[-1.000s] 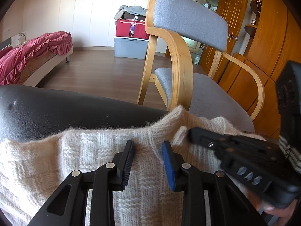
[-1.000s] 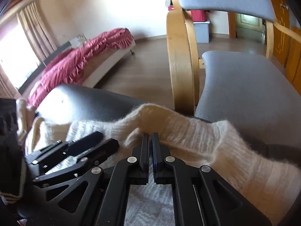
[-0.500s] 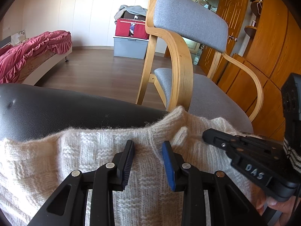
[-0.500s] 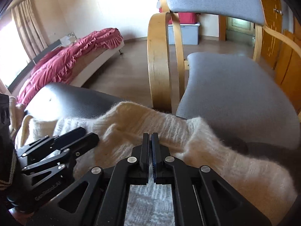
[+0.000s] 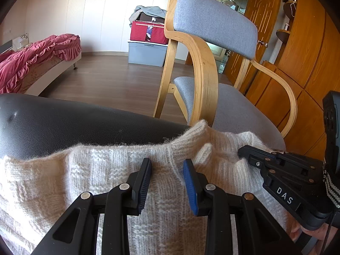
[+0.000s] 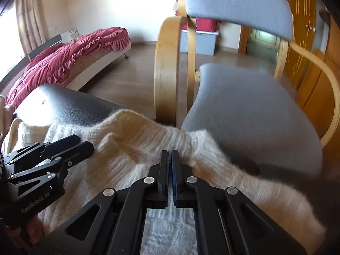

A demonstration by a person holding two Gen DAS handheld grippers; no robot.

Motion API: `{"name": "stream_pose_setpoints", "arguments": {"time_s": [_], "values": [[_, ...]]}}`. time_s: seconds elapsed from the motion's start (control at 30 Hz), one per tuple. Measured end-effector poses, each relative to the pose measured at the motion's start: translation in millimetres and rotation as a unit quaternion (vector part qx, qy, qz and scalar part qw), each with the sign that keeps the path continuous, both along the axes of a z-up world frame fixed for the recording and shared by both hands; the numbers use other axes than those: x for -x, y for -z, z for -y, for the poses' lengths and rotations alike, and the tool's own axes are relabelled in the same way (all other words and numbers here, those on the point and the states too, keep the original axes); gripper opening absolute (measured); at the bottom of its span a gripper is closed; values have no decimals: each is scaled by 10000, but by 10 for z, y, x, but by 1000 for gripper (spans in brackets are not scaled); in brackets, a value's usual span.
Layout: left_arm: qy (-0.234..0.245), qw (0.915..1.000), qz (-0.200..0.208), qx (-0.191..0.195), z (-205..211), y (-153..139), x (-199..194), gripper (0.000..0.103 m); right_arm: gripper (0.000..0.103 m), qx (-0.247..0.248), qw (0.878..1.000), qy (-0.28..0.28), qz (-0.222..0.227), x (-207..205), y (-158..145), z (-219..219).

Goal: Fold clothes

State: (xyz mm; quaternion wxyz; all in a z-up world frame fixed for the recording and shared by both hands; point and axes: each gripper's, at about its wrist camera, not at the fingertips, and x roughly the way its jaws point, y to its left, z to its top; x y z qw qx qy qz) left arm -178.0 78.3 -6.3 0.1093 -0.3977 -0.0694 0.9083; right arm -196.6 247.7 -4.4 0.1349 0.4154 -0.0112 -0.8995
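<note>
Cream knit sweater [image 5: 89,176] lies spread on a black leather-look surface [image 5: 63,123], collar end toward the chair; ribbed collar [image 5: 191,136] bunches up at the far edge, one sleeve [image 6: 255,193] trails off to the right in the right wrist view.

Left tongs [image 5: 167,170]: spread, blue pad on the right finger, dark ribbed pad on the left. They sit low over the knit just behind the collar, fabric visible in the gap, nothing pinched. Cannot tell if the tips touch the knit.

Right tongs [image 6: 170,163]: pressed together, only a thin slit between the pads. Tips sit at a raised fold of the sweater near the collar/shoulder; cannot tell if any knit is caught between them.

Each unit shows in the other's camera. Writing: "DAS" in white on the right unit's body in the left wrist view; "GenRobot.AI" on the left unit's body in the right wrist view. A hand [image 5: 306,231] shows under the right unit, striped cuff above it.

Background: armchair [image 5: 214,21] with bent-wood frame and grey cushions just beyond the sweater, bed [image 5: 36,61] with a crimson ruffled cover at left, grey storage bin [image 5: 146,52] with a red box [image 5: 148,33] stacked on it against the wall, wooden cabinets [image 5: 306,48] at right, wood floor [image 5: 106,78].
</note>
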Motion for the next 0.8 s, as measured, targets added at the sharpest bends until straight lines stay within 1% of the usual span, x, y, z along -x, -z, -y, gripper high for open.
{"name": "stream_pose_setpoints", "arguments": {"time_s": [0.2,0.23,0.3,0.43,0.53,0.63,0.7,0.8], "values": [[-3,10000,2,-24,5,9,-2,31,2,224,9996,50,-180,-62,-151,-77],[-3,10000,1,-21,3,9,-3,31,2,136,9996,102,-240,-75,-172,-86],[-5,10000,-1,-9,-8,10,-2,31,2,30,9998,144,-166,-42,-109,-87],[-3,10000,-3,17,-8,3,-3,31,3,30,9999,108,66,81,81,-58],[-5,10000,1,-3,-4,6,-3,31,3,142,9998,145,41,46,59,-103],[-6,10000,5,-14,-4,6,0,31,3,630,9978,-107,-162,-28,-89,-89],[-7,10000,5,-15,-7,4,1,31,3,751,9964,-344,-166,-51,-129,-13],[-10,10000,2,6,-16,6,0,31,3,594,9969,-520,-45,-38,-25,109]]}}
